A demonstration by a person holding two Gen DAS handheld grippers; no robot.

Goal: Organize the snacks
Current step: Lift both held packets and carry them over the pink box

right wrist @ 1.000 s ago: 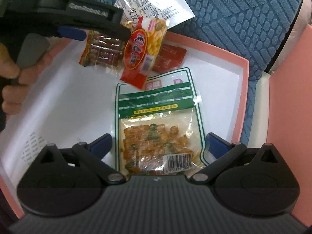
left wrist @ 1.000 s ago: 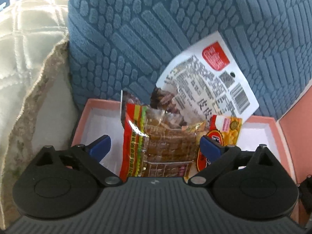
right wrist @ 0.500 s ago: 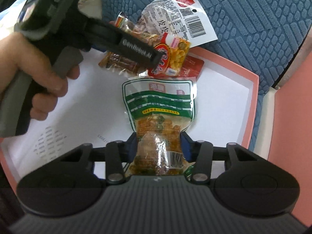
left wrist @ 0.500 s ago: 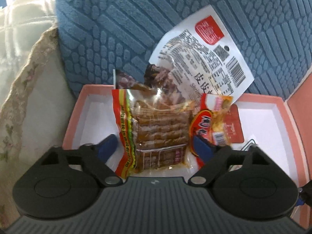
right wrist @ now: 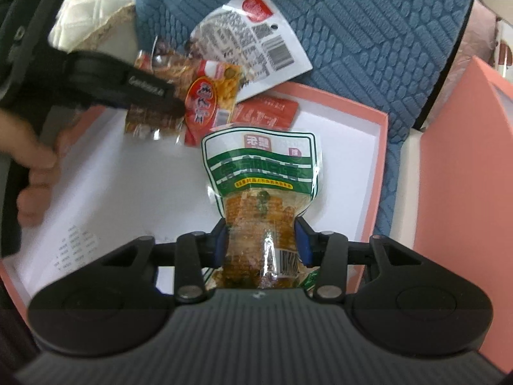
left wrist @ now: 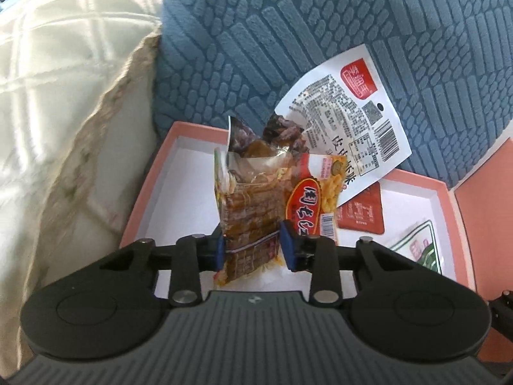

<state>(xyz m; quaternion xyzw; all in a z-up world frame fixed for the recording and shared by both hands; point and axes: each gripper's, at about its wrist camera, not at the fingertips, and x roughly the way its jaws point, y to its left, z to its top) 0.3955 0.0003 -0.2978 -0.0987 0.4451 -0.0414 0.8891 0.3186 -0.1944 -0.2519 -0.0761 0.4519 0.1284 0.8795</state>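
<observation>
Now your left gripper (left wrist: 251, 246) clamps the brown pack (left wrist: 248, 221) and your right gripper (right wrist: 261, 240) pinches the green pack (right wrist: 261, 189), both low over the pink box (right wrist: 368, 199), each gripped at its bottom end, likely for tidy placing.

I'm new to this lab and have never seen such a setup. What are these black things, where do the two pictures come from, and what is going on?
There is no robot here: a person holds a two-finger gripper in each hand, and each carries a fisheye camera looking along its fingers.

In the left wrist view, the left gripper is shut on a brown snack pack. In the right wrist view, the right gripper is shut on a green-and-white snack pack, and the person's hand shows at the left.

Below is a pink box with a white floor, set against a blue cushion. A red sachet lies in the box.
</observation>
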